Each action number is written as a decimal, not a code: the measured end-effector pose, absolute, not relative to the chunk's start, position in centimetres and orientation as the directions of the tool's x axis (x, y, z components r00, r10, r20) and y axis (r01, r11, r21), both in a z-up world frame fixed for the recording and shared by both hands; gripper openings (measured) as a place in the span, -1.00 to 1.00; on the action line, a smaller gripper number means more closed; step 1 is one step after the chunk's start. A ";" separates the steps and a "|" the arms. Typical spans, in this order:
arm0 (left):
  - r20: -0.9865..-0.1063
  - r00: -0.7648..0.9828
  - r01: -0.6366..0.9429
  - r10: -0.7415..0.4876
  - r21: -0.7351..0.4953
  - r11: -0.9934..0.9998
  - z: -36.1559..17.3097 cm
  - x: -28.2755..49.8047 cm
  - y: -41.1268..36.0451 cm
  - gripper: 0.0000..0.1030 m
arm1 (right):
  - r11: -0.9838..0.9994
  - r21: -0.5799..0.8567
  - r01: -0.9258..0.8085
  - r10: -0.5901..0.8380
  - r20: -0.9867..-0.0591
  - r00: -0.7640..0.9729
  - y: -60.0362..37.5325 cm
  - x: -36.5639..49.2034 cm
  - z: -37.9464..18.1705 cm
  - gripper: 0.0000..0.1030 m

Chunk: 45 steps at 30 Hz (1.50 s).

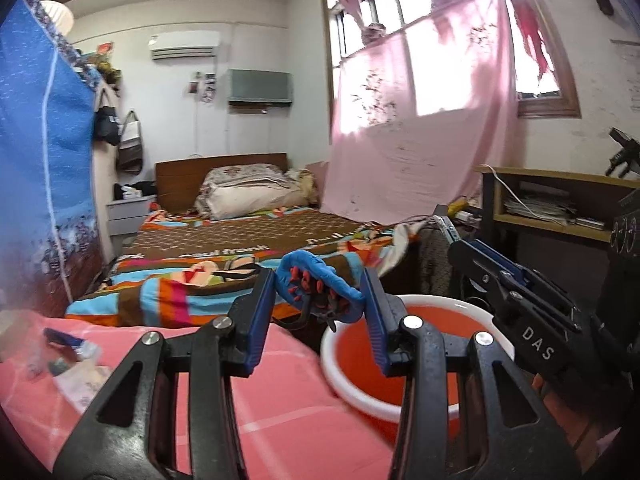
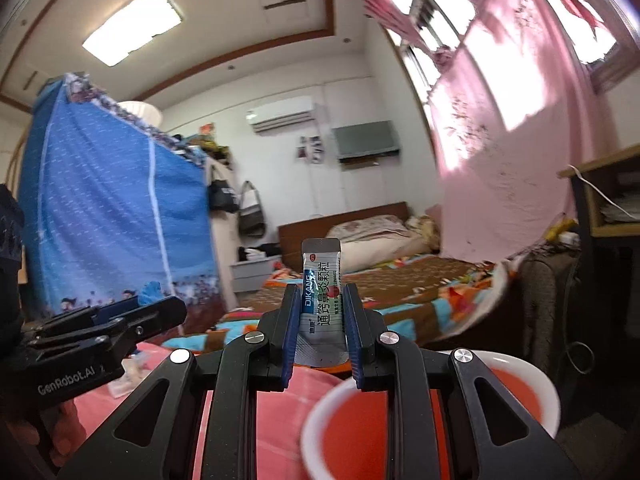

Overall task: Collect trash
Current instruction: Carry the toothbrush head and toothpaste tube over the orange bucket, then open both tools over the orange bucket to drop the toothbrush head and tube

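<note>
Pinching a blue wrapper (image 1: 318,290), the left gripper (image 1: 320,304) hangs just above the bin (image 1: 400,404) rim's near-left edge, while the right gripper (image 2: 320,316) clamps an upright sachet (image 2: 321,300) left of the bin (image 2: 536,404), farther from its mouth.

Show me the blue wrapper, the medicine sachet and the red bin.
blue wrapper (image 1: 320,286), left wrist view, on its crumpled middle between the fingers.
medicine sachet (image 2: 321,300), right wrist view, on its printed face.
red bin (image 2: 540,364), right wrist view, on its white rim.
</note>
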<state>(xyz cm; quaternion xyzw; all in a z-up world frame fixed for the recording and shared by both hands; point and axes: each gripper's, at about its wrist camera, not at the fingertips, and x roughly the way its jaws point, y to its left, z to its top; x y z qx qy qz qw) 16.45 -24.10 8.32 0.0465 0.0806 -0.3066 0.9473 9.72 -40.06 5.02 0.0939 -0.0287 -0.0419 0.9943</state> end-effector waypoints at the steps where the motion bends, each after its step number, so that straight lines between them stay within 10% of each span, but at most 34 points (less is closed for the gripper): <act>1: -0.186 0.794 0.594 -0.578 0.040 0.803 8.2 16.4 -24.4 -0.11 | 0.975 0.202 0.097 -0.106 0.037 0.994 -40.6 9.7 4.9 -0.62; 25: -0.478 0.599 0.648 -0.642 -0.181 0.739 5.1 20.9 -31.7 -0.10 | 0.906 0.343 0.249 -0.200 -0.171 0.965 -45.4 11.1 2.7 -0.61; 45: -0.503 0.604 0.604 -0.618 -0.216 0.767 4.6 21.5 -31.1 0.25 | 0.877 0.382 0.291 -0.223 -0.213 0.951 -46.5 11.2 2.3 -0.38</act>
